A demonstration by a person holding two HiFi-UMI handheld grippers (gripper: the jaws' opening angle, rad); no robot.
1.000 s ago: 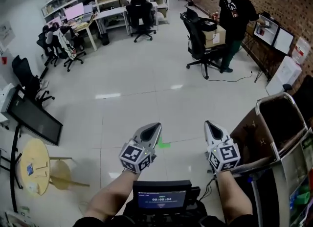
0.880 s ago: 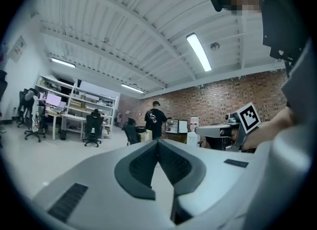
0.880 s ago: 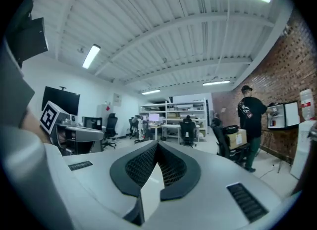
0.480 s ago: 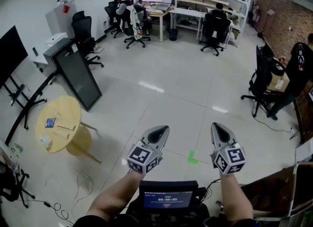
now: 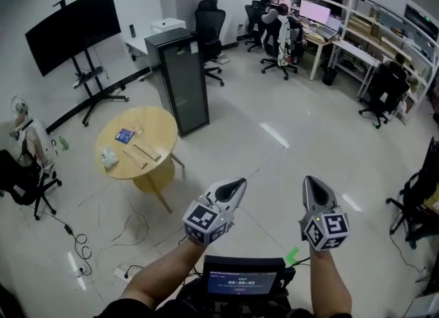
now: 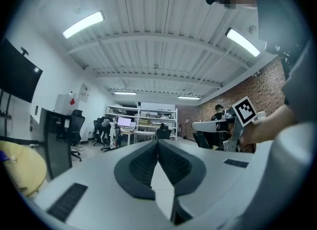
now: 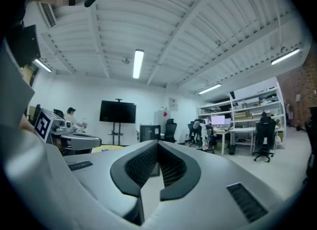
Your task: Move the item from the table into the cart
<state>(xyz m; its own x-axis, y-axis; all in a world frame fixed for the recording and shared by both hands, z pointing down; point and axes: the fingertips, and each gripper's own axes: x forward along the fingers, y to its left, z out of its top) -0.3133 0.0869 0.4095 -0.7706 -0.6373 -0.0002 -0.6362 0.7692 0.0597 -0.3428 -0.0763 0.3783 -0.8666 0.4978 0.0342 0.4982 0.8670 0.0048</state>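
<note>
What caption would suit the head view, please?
Left tool and right tool, both shut, before a round yellow table.

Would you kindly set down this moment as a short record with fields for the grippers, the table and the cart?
left gripper: jaws together, nothing between them
right gripper: jaws together, nothing between them
round table: yellow, ahead and to the left of both grippers, not touched by either
on the table: blue item, white item, pale strips
cart: not in view
task state: nothing picked up yet
</note>
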